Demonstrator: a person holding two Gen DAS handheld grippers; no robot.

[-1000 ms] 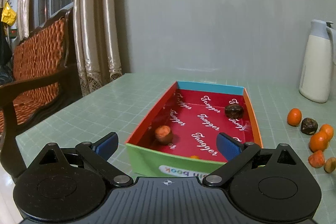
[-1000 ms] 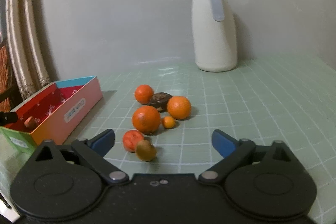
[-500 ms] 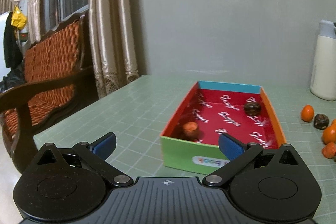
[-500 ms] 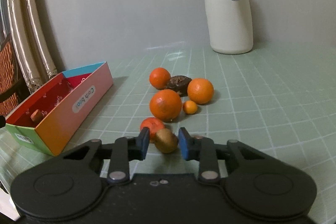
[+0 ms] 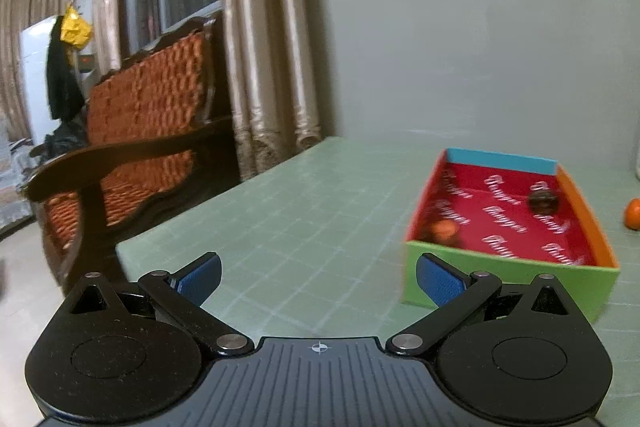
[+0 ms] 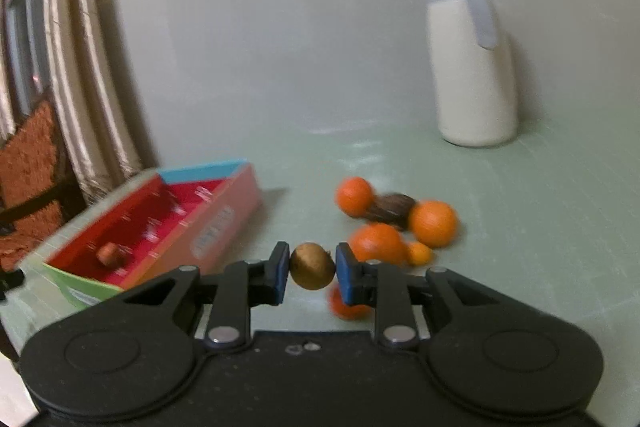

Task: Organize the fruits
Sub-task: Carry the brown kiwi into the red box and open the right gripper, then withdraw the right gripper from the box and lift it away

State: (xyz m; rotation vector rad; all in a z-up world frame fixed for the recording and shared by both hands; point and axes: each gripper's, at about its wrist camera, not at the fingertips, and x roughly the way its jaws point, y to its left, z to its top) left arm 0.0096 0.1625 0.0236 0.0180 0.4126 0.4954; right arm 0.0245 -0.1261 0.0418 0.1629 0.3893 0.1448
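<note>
Right tool (image 6: 313, 271) pinching a brown round fruit (image 6: 312, 266).
Oranges (image 6: 433, 223) lie just beyond it, the colourful box (image 6: 216, 227) to its left; left tool (image 5: 319, 273) spread, empty.

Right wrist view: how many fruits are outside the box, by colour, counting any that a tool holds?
Orange fruits: 5
Dark brown fruit: 1
Golden-brown fruit, held in the right tool: 1
Total: 7
</note>
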